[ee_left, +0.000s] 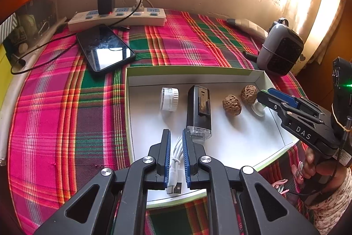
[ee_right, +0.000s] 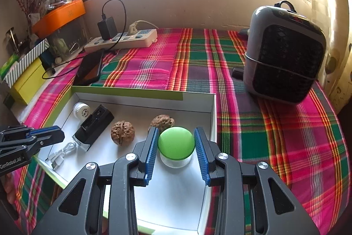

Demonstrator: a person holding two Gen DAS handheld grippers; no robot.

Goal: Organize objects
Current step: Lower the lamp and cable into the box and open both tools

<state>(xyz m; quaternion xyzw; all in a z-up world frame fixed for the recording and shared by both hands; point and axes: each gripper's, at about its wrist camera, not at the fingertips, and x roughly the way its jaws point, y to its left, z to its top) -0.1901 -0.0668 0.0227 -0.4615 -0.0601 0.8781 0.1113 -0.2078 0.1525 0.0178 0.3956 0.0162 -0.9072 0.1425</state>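
A white box with a green rim (ee_left: 191,69) lies on the plaid cloth. My left gripper (ee_left: 176,136) is shut on a coiled white USB cable (ee_left: 176,160) low over the box's near left corner. My right gripper (ee_right: 176,131) is shut on a small jar with a green lid (ee_right: 176,142) by the box's right wall (ee_right: 213,116). Between them in the box are a white-capped little jar (ee_left: 169,99), a black device (ee_left: 199,112) and two walnuts (ee_left: 231,105) (ee_left: 248,94). In the right wrist view the left gripper (ee_right: 61,136) reaches in over the cable (ee_right: 65,150).
A black phone (ee_left: 105,48) and a power strip (ee_left: 116,17) with a charger plugged in lie behind the box on the left. A grey heater-like unit (ee_right: 283,54) stands at the back right. Orange and yellow boxes (ee_right: 59,16) crowd the left edge. Plaid cloth (ee_right: 275,136) shows right of the box.
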